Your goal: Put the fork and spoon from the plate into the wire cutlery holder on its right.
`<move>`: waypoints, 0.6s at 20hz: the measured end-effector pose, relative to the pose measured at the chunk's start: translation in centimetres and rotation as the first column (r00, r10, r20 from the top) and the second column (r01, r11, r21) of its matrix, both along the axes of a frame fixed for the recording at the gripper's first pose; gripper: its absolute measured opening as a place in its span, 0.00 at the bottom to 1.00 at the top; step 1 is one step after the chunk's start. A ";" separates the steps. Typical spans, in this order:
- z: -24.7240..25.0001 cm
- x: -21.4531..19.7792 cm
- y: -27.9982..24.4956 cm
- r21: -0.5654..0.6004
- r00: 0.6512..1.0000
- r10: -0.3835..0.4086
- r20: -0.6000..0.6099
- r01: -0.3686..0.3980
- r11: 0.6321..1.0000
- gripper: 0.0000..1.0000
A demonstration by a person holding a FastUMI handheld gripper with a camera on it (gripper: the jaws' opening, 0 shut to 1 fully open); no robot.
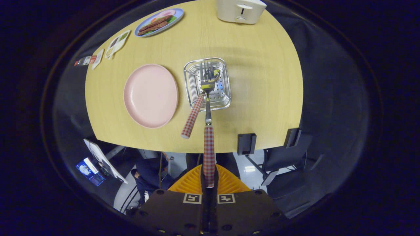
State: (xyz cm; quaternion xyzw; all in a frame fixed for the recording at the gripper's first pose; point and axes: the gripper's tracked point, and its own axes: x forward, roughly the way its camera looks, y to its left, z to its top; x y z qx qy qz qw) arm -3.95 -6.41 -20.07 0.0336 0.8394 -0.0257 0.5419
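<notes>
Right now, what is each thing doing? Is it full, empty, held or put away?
gripper: shut on the fork handle
fork: held above the holder, prongs pointing down into it
spoon: already in the holder, handle leaning out toward the plate
wire cutlery holder: upright, right of the plate
pink plate: empty
blue plate: has food on it
toaster: nothing sticking out

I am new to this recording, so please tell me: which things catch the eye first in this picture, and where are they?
First, the fork: the gripper is shut on its checked handle, tines above the wire cutlery holder. The spoon already leans in that holder. Left of it lies the bare pink plate.
</notes>
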 end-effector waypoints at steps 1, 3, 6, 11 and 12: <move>-0.2 0.1 0.1 0.003 1.000 0.008 -0.015 -0.008 1.000 0.03; -0.5 0.1 0.3 0.013 0.999 0.002 -0.048 -0.002 1.000 0.03; -0.9 0.3 -0.4 -0.002 0.997 -0.005 -0.082 0.005 1.000 0.03; -1.0 1.3 -1.1 -0.012 0.997 -0.004 -0.077 0.003 1.000 0.07; -1.0 1.5 -1.2 -0.014 0.997 -0.010 -0.074 0.009 1.000 0.07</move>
